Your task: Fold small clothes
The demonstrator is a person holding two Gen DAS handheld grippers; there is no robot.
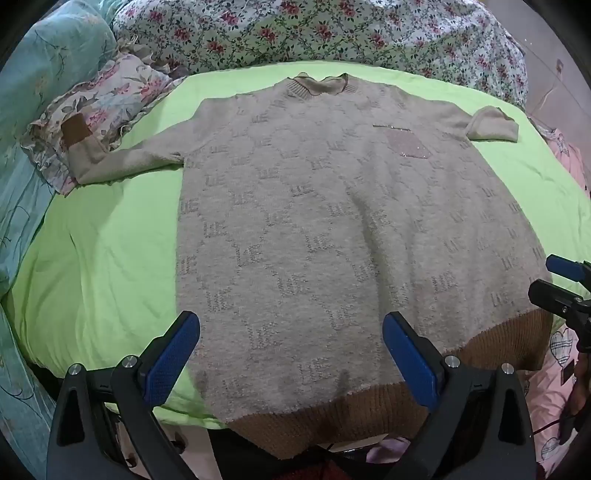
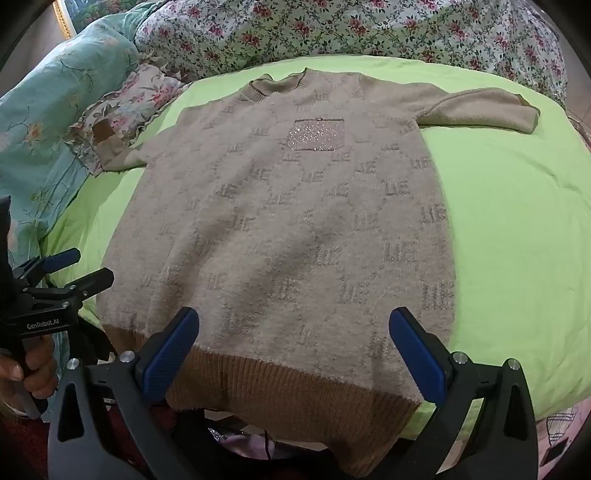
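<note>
A beige knit sweater (image 1: 314,221) with a grey letter pattern, a sparkly chest pocket (image 1: 406,142) and a brown ribbed hem (image 1: 332,417) lies flat, front up, on a lime-green sheet (image 1: 103,258). Its collar points away from me and its hem hangs over the near edge. The sweater also shows in the right wrist view (image 2: 288,229). My left gripper (image 1: 290,358) is open above the hem's left part. My right gripper (image 2: 293,354) is open above the hem's right part. Both are empty. The right gripper shows at the edge of the left view (image 1: 561,284).
A floral quilt (image 1: 314,33) lies bunched behind the sweater. A teal pillow (image 1: 44,66) and a frilled floral pillow (image 1: 99,107) sit at the left, under the left sleeve's brown cuff (image 1: 75,129). Pink fabric (image 1: 565,155) lies at the right. The right sleeve (image 2: 480,109) is folded inward.
</note>
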